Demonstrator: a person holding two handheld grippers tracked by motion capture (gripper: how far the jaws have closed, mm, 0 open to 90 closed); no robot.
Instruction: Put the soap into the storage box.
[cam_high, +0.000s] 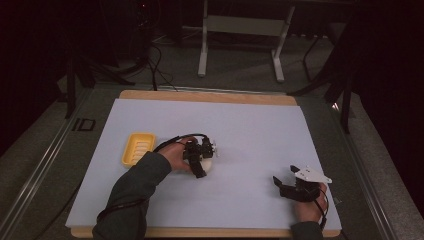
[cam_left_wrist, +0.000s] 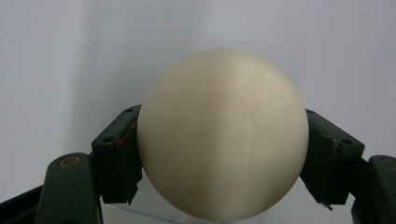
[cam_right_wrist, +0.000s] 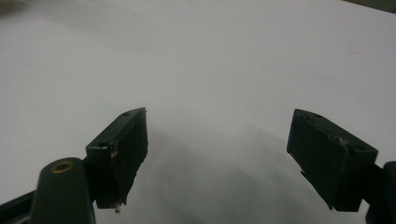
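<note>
A cream-white rounded soap bar (cam_left_wrist: 223, 140) with faint raised lettering sits between the jaws of my left gripper (cam_left_wrist: 224, 120). Both pads press on its sides, so the gripper is shut on it. From above, the left gripper (cam_high: 202, 161) is at the middle of the white mat, and the soap (cam_high: 208, 166) shows pale under it, at or just above the mat. A yellow soap dish (cam_high: 137, 148) lies on the mat to the left of that hand. My right gripper (cam_high: 280, 186) rests low at the front right, open, with nothing between its jaws (cam_right_wrist: 217, 140).
A white mat (cam_high: 240, 130) covers the wooden table (cam_high: 210, 96). Black cables trail from both grippers. Behind the table stand a white frame's legs (cam_high: 202, 50) and dark stands on the floor.
</note>
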